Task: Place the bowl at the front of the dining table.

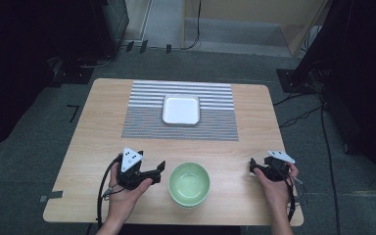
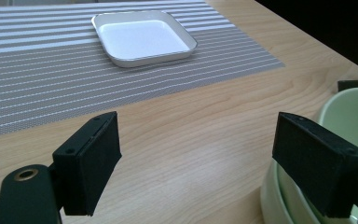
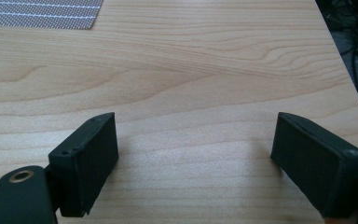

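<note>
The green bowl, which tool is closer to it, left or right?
Left. The left tool sits right beside the green bowl, jaws open by its rim; the right tool rests farther off, open over bare table.

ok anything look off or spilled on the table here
Nothing stands out. The green bowl sits upright and empty near the front edge, the white square dish lies flat on the striped placemat, and the wooden table shows no spill or damage.

Green bowl [image 1: 189,183] between 2 tools; left tool [image 1: 160,169] nearer.
</note>
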{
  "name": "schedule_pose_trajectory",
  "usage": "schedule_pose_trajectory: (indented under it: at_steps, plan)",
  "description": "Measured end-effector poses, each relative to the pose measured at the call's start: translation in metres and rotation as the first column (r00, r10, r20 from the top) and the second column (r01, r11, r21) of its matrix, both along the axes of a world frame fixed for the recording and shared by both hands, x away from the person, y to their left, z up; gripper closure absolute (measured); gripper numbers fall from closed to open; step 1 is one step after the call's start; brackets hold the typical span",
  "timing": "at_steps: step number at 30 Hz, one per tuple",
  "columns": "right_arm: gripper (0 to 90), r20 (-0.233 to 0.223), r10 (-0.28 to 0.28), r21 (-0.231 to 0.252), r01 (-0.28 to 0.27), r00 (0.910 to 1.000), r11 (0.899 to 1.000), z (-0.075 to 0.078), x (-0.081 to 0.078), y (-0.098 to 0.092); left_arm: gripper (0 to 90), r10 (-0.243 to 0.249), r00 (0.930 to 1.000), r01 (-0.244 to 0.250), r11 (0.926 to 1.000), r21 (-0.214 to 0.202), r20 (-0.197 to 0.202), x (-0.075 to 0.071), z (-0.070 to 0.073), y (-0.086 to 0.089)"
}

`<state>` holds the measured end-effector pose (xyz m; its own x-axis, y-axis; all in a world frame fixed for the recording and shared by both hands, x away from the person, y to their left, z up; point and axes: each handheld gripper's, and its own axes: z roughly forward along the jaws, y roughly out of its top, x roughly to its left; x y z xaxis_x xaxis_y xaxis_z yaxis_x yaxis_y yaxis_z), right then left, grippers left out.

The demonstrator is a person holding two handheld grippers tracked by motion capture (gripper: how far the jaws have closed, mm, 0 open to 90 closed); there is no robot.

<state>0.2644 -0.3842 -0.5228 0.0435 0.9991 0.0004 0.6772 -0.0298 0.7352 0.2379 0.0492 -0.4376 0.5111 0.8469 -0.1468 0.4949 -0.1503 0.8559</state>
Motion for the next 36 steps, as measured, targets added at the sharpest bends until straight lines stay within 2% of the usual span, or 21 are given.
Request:
schedule_pose_trajectory:
  at_steps: [4, 9, 14, 24, 27, 28, 29, 32, 34, 36]
  plan:
    - [14.3, 0.009, 0.009, 0.000, -0.009, 0.9999, 1.000, 0.003, 0.000, 0.005, 15.1, -0.015, 0.9999, 0.015, 0.9999, 0.003, 0.006, -0.003, 0.001, -0.005]
    - [14.8, 0.035, 0.009, 0.031, -0.010, 0.9993, 0.999, 0.010, -0.002, 0.010, 15.1, -0.034, 0.9994, 0.034, 0.9994, 0.009, 0.010, -0.008, 0.001, -0.011]
    - [15.4, 0.056, 0.017, 0.041, -0.019, 0.9983, 0.999, 0.016, -0.005, 0.015, 15.1, -0.052, 0.9986, 0.052, 0.9985, 0.019, 0.011, -0.012, 0.001, -0.017]
    - [17.3, 0.115, 0.053, 0.073, -0.062, 0.9920, 0.995, 0.029, -0.009, 0.035, 16.0, -0.075, 0.9972, 0.075, 0.9969, 0.026, 0.004, -0.016, 0.000, -0.023]
    - [17.7, 0.136, 0.070, 0.081, -0.081, 0.9883, 0.993, 0.036, -0.011, 0.043, 16.0, -0.085, 0.9964, 0.085, 0.9959, 0.031, 0.003, -0.017, -0.001, -0.025]
    - [17.7, 0.143, 0.076, 0.085, -0.089, 0.9867, 0.992, 0.039, -0.012, 0.046, 18.0, -0.080, 0.9968, 0.080, 0.9962, 0.036, 0.008, -0.018, -0.001, -0.026]
    - [17.9, 0.157, 0.085, 0.090, -0.100, 0.9839, 0.991, 0.041, -0.013, 0.048, 25.0, -0.075, 0.9971, 0.074, 0.9963, 0.043, 0.014, -0.019, -0.001, -0.027]
    - [19.7, 0.183, 0.106, 0.107, -0.127, 0.9774, 0.986, 0.049, -0.017, 0.056, 27.2, -0.088, 0.9961, 0.087, 0.9951, 0.047, 0.011, -0.020, -0.002, -0.029]
    - [20.7, 0.204, 0.134, 0.120, -0.161, 0.9697, 0.980, 0.056, -0.020, 0.064, 28.0, -0.093, 0.9956, 0.092, 0.9942, 0.056, 0.009, -0.020, -0.003, -0.031]
    - [21.2, 0.218, 0.162, 0.123, -0.191, 0.9624, 0.974, 0.061, -0.023, 0.071, 33.4, -0.101, 0.9949, 0.100, 0.9933, 0.059, 0.008, -0.021, -0.003, -0.033]
